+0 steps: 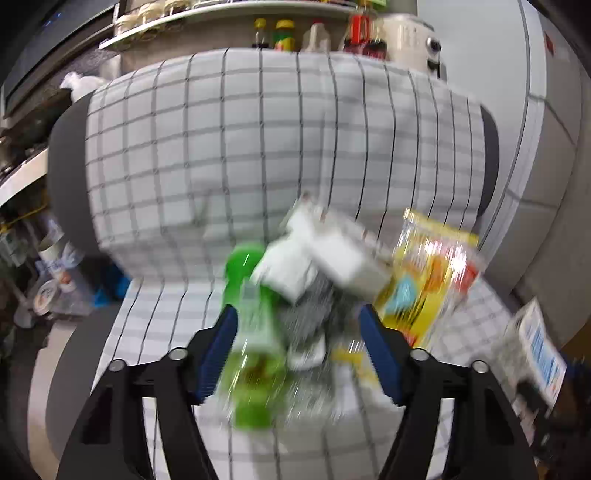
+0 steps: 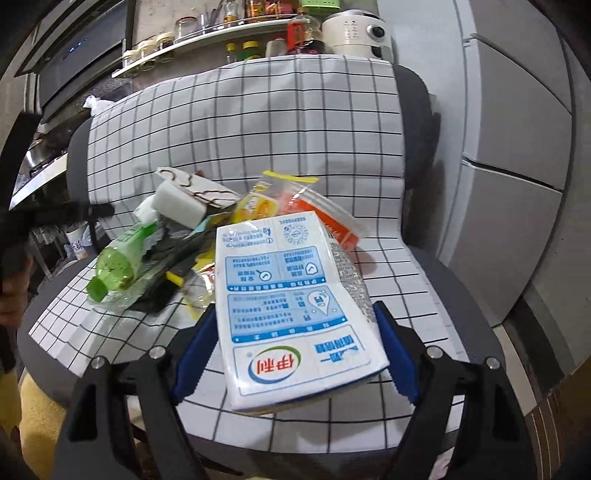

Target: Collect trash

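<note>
Several pieces of trash lie in a heap on the seat of a grey chair covered with a white cloth with dark grid lines. The right gripper holds a flattened white and blue paper milk carton: its blue pads touch both long edges, so the jaws stand wide around it. The carton looks light and a little stiff, but the flat sides can bend, so I think a hold across the middle of the edges is safest.

The left gripper is partly open. The picture is blurred, and a clear plastic bottle with a green cap and green label lies between its pads, close to the left pad; I cannot tell if the pads press on it. Such an empty bottle is light, smooth and round, so it may slip or roll. The body near the label seems the best place to take it.

Beside the bottle there are white foam blocks, a dark crumpled wrapper and a yellow and orange clear snack bag. The foam rests partly on the bottle and may fall when the bottle goes up. Behind the chair stand a shelf with jars and sauce bottles and a grey refrigerator, well apart from the heap.
</note>
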